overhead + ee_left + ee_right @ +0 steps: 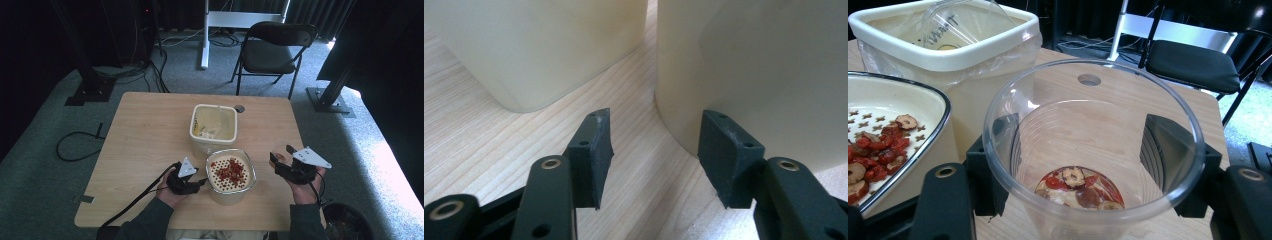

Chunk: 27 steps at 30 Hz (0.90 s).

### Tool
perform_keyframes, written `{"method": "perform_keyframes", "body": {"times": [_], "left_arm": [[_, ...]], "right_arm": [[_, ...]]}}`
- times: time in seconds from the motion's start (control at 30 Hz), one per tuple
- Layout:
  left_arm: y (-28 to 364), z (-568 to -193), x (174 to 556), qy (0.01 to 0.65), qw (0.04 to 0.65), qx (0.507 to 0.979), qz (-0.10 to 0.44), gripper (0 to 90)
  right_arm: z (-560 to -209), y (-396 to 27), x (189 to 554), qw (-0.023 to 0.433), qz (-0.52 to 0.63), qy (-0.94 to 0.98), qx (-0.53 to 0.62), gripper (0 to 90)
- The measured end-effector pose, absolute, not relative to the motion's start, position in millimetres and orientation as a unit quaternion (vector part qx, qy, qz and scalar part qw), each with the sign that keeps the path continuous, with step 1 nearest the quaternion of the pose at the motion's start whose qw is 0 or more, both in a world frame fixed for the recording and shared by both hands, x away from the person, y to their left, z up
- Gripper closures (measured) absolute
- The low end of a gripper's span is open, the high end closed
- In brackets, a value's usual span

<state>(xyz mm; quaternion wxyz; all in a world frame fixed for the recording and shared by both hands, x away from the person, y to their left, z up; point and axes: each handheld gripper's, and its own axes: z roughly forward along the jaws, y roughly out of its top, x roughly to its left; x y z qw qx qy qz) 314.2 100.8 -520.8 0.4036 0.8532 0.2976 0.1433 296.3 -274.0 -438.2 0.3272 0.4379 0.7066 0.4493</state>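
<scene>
I see a light wood counter (145,140) on grey carpet, with dark curtains around it, a black folding chair (274,47) behind its far edge and a white stand (205,35) next to the chair. A round hole (239,108) sits near the far edge of the counter.

My right hand-held gripper (281,159) grasps a clear plastic cup (1093,150), one pad on each side of the wall. The cup is upright, above the right part of the counter, near its right edge. A few red dried fruit slices (1079,187) lie on its bottom; the rest of it is empty.

Just left of the cup is a cream tub topped by a perforated strainer (231,172) with a dark rim, which carries a pile of the same red slices. Behind it, touching or almost touching, stands a cream bin (214,125) lined with clear film and holding another clear cup.

My left hand-held gripper (202,182) lies low at the left side of the strainer tub. Its jaws are released: they stand apart with bare counter between them, and the right pad is at the tub wall; I cannot tell whether it touches.

The left half of the counter is open. The strip between the tub and the right edge is narrow. A dark pail (345,222) stands on the floor by the near right corner.
</scene>
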Motion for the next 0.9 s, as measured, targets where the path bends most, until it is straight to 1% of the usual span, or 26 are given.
{"method": "perform_keyframes", "body": {"times": [0.43, 0.73, 0.9], "left_arm": [[107.7, -519.1, 316.0, 0.297, 0.378, 0.86, 0.169, 43.6], [120.4, -523.0, 316.3, 0.308, 0.363, 0.861, 0.179, 42.9], [135.7, -526.7, 316.2, 0.317, 0.356, 0.859, 0.186, 42.3]], "right_arm": [[-427.5, -265.5, 296.6, 0.339, 0.442, 0.716, 0.42, 32.4], [-419.8, -251.7, 296.0, 0.356, 0.422, 0.73, 0.403, 32.4], [-416.8, -244.6, 295.4, 0.366, 0.411, 0.739, 0.39, 32.5]]}}
